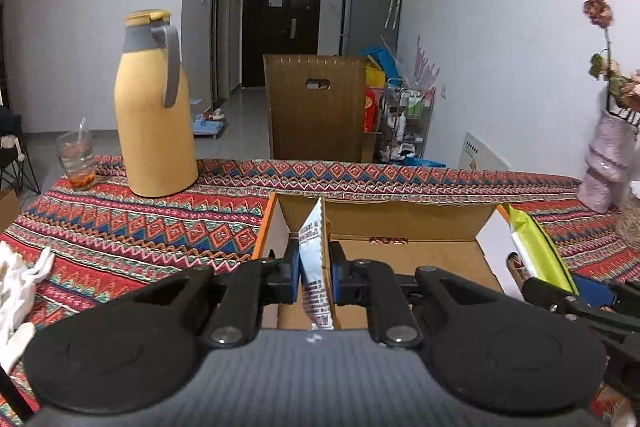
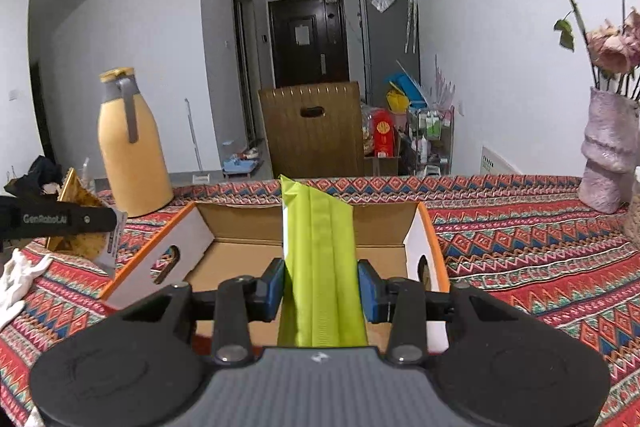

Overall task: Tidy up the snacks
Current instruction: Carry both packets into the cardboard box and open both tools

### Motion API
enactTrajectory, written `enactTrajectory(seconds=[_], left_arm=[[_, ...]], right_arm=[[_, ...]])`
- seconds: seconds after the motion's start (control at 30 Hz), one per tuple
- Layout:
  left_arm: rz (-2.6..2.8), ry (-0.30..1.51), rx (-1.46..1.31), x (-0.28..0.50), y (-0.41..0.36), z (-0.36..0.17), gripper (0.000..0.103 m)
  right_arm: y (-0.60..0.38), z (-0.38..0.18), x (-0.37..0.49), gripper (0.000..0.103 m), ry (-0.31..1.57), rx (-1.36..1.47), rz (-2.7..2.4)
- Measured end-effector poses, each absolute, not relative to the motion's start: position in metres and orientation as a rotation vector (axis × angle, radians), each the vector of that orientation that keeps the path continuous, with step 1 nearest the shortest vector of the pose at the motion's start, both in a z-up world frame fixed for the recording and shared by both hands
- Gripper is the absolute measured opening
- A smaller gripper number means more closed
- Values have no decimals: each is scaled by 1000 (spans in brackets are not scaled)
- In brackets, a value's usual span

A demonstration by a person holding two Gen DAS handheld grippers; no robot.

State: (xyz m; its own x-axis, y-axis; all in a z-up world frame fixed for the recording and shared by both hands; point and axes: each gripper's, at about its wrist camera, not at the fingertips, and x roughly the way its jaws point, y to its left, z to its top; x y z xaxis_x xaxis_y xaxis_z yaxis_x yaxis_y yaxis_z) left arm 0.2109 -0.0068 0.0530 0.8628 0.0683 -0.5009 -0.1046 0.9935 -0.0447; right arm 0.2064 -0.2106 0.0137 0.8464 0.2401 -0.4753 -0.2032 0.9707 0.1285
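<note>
On the left arm [image 2: 60, 219] "GenRobot.AI"; left fingers [image 1: 294, 275] grip a white packet [image 1: 314, 247], right fingers [image 2: 276, 287] a green pouch [image 2: 320, 259]

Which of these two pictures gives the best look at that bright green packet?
The right wrist view: the green packet fills its centre, clamped in the right gripper. The left wrist view catches it only edge-on at its right side.

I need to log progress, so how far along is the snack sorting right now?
Done: nothing shows in the visible part of the box yet. In hand: the left tool is shut on a white packet and the right tool on a green packet, both held at the box. Left: dropping both in. No other snacks show on the table.
</note>
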Motion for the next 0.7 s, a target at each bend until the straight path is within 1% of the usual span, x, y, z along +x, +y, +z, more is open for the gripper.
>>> enactTrajectory(seconds=[0.2, 0.4, 0.67, 0.7], left_arm=[[108, 587, -86, 248, -10, 25, 15], [104, 625, -94, 260, -11, 2, 15], [107, 629, -110, 257, -9, -5, 15], [103, 631, -111, 259, -9, -5, 15]], right_arm=[[-207, -12, 236, 37, 564, 87, 219], [-209, -31, 251, 37, 571, 92, 193], [-207, -43, 257, 37, 586, 93, 195], [-206, -45, 258, 35, 590, 91, 196]])
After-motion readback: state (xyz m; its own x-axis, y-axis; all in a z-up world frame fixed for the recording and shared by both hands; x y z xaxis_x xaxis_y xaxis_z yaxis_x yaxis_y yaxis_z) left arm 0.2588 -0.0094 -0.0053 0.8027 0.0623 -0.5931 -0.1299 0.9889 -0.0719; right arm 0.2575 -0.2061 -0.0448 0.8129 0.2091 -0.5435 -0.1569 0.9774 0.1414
